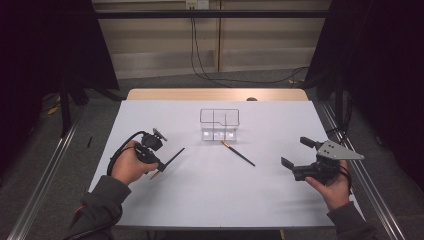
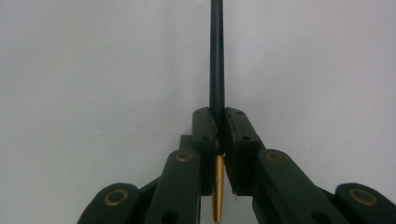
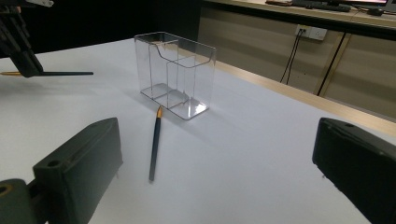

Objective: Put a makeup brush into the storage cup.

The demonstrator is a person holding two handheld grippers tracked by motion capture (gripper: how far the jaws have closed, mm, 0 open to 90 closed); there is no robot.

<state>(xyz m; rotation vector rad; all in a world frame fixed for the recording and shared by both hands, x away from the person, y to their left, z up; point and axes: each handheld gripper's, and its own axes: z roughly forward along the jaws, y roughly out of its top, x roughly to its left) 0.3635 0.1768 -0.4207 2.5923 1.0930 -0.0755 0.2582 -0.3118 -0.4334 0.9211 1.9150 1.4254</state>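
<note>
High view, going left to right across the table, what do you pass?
Left claw clamped on a dark pen → clear acrylic organizer → second pen lying flat → right claw, open.

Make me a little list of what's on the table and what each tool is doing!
left tool: shut on a dark pen, held above the table
right tool: open, holding nothing
second pen: lying flat on the white table, just in front of the holder
clear holder: upright, divided into compartments, looks empty
</note>
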